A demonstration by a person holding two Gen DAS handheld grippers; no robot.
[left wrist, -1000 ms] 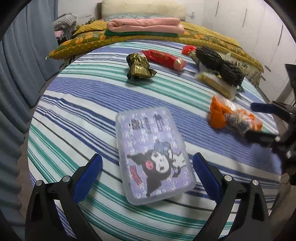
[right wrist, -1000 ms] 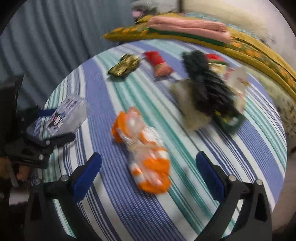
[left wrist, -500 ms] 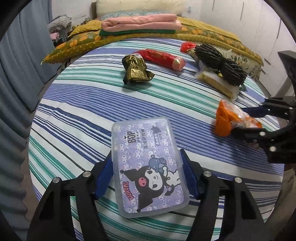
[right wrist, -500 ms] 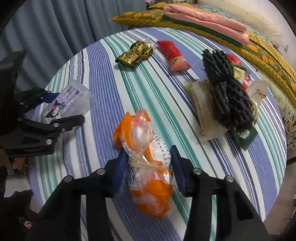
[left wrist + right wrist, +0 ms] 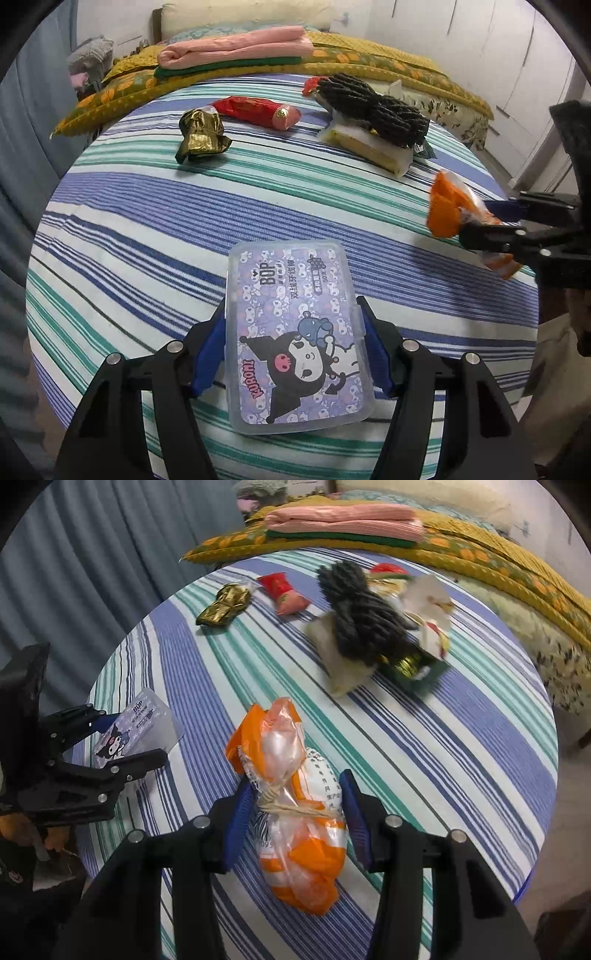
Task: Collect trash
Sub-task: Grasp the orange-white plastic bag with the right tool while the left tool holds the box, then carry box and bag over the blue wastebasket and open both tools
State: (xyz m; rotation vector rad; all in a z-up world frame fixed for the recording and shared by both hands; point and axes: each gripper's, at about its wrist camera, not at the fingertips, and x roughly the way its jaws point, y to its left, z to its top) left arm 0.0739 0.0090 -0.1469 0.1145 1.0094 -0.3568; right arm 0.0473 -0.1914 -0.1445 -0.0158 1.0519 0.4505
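Observation:
My left gripper (image 5: 293,347) is shut on a clear plastic box with a purple cartoon label (image 5: 295,332) and holds it above the striped bed sheet (image 5: 147,236). My right gripper (image 5: 295,812) is shut on an orange and clear plastic bag tied with string (image 5: 291,797), also lifted. The bag (image 5: 450,210) and right gripper (image 5: 513,229) show at the right of the left wrist view; the box (image 5: 129,731) and left gripper (image 5: 110,746) show at the left of the right wrist view.
On the sheet lie a crumpled gold wrapper (image 5: 201,134), a red packet (image 5: 258,110), and a black foam net on white and green packaging (image 5: 373,107). Folded pink and green cloths (image 5: 236,51) lie on a yellow quilt behind. Grey curtains (image 5: 92,572) hang at the left.
Both grippers closed from wide open onto their items a second ago. Since half a second ago both have lifted and pulled back a little with the box and the bag.

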